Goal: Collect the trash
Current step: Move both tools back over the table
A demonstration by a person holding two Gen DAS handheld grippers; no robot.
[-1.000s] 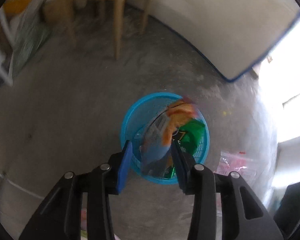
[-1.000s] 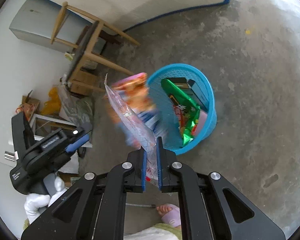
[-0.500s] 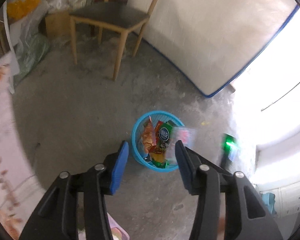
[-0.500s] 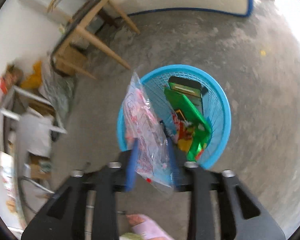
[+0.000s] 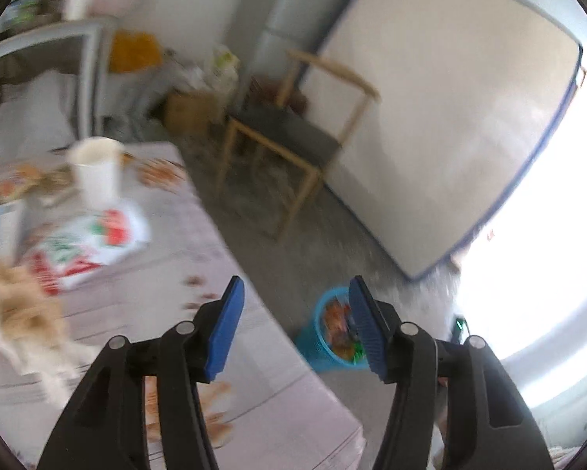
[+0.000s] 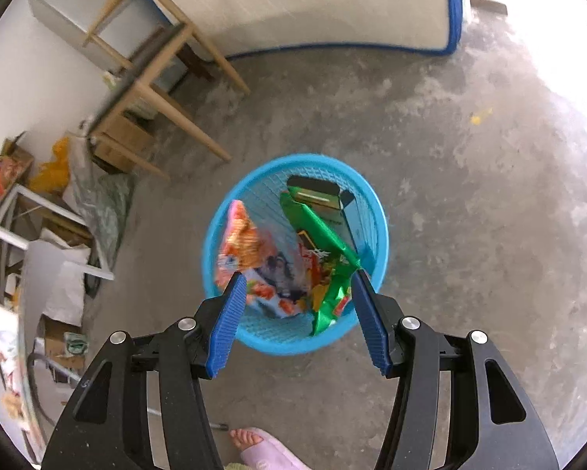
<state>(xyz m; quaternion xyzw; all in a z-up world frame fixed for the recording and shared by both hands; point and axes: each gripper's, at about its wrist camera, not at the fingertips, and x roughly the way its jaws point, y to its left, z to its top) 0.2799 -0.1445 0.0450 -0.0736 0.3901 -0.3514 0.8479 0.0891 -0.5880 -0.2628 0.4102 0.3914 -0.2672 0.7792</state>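
Trash is showing in two places in the left wrist view: on the table (image 5: 144, 313) at about nine o'clock, where a red-and-white wrapper (image 5: 86, 243) and a white cup (image 5: 95, 174) are lying blurred, and in the blue basket (image 5: 321, 356) standing on the floor at about five o'clock. The left gripper (image 5: 295, 325) is pointing over the table's edge, its jaws having just been opening and now standing spread with nothing between them — likely readying for the next piece on the table. A wooden chair (image 5: 289, 145) is standing at about twelve o'clock, against a pale panel.

From the right wrist view, the right gripper (image 6: 297, 313) is hanging above the blue basket, which is sitting on the concrete floor just beyond the blue pads (image 6: 227, 321). Its jaws have just been opening and are standing apart, gripping nothing; an orange snack bag (image 6: 250, 250) is lying inside the basket toward nine o'clock, beside a green wrapper (image 6: 325, 258) and a dark box (image 6: 321, 196) leaning at twelve o'clock — placed there so the rubbish is gathering in one container. A person's slippered foot (image 6: 262, 446) is showing at six o'clock.
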